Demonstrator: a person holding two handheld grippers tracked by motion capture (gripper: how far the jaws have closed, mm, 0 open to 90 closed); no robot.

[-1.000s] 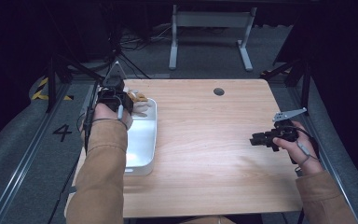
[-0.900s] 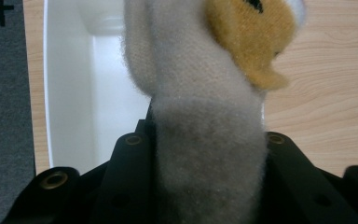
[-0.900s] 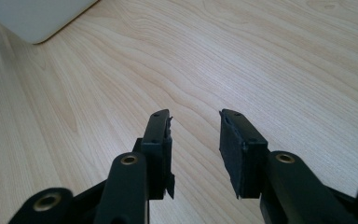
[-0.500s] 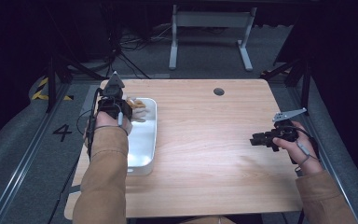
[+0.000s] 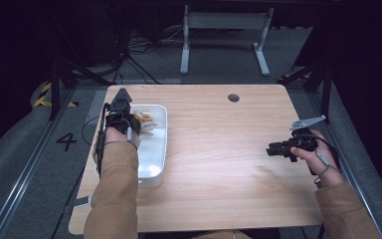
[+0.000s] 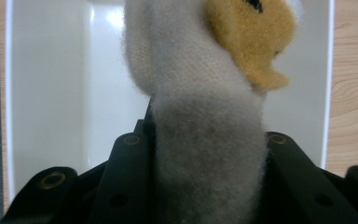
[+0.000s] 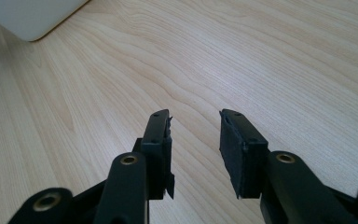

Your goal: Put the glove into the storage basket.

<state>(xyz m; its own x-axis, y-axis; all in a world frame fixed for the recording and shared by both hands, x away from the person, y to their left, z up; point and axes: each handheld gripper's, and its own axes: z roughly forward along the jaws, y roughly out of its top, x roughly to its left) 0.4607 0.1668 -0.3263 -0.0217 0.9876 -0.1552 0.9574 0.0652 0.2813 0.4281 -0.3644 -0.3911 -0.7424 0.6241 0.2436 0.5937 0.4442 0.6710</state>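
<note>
**Plush toy held lengthwise over the white tray**

A grey and orange plush toy [image 6: 200, 93] is clamped between the jaws of the left gripper [image 6: 205, 154], whose pads are pressed against its fuzzy grey part on both sides. In the left gripper view, the toy's long axis is seen to run straight out from the jaws, away from the hand, with the grey end in the grip and the orange part [image 6: 251, 42] at the far end, offset to one side. The toy is held over the inside of the white tray [image 6: 46, 93], above its far end as shown in the high view; whether it touches the tray floor cannot be told.

The tray [image 5: 158, 149] is placed on the left part of the wooden table [image 5: 229, 164], its long side running away from the person. The right gripper [image 7: 195, 135] is held over bare table well apart from the tray, its jaws parted with nothing between them.
</note>
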